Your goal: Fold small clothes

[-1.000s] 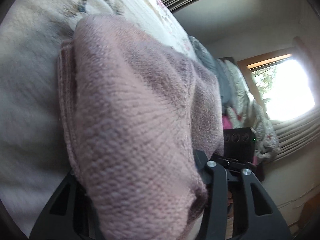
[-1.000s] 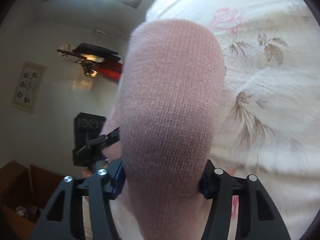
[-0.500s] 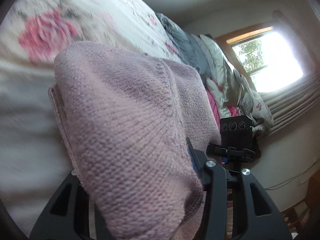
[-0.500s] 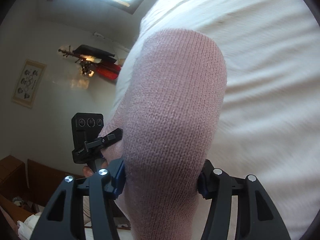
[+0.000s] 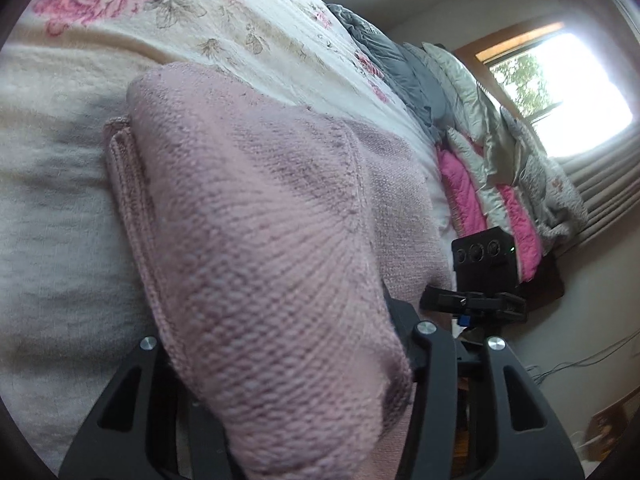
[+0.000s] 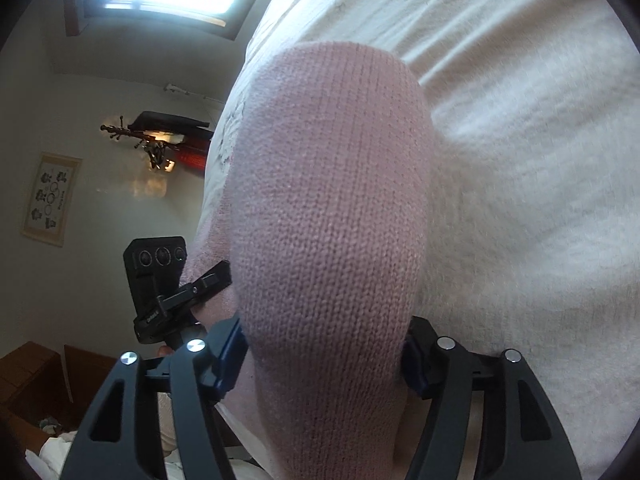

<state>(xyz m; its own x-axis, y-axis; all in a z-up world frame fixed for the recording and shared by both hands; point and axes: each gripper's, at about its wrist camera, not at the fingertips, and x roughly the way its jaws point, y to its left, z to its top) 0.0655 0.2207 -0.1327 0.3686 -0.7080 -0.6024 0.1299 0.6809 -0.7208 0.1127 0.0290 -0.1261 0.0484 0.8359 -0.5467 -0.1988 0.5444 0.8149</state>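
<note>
A pink knit garment [image 5: 256, 240] bulges between my left gripper's black fingers [image 5: 432, 380], and my left gripper [image 5: 288, 364] is shut on it. Its ribbed hem [image 5: 124, 184] lies against the cream blanket. In the right wrist view the same pink knit [image 6: 328, 208] humps up over my right gripper [image 6: 324, 356], which is shut on it. The fingertips of both grippers are hidden by the fabric. Each gripper shows in the other's view, the right one [image 5: 480, 304] and the left one [image 6: 180, 292], with the knit stretched between them.
A cream floral blanket [image 5: 240, 20] covers the bed under the garment. Grey, white and pink bedding [image 5: 460, 184] is piled toward a bright window [image 5: 560, 92]. The right wrist view shows a wall picture [image 6: 50, 198], a dark rack [image 6: 160, 136] and brown furniture [image 6: 28, 376] beside the bed.
Both grippers have travelled over the blanket with the knit still held. The rose pattern has slid to the upper left of the left wrist view, and more bedding shows.
</note>
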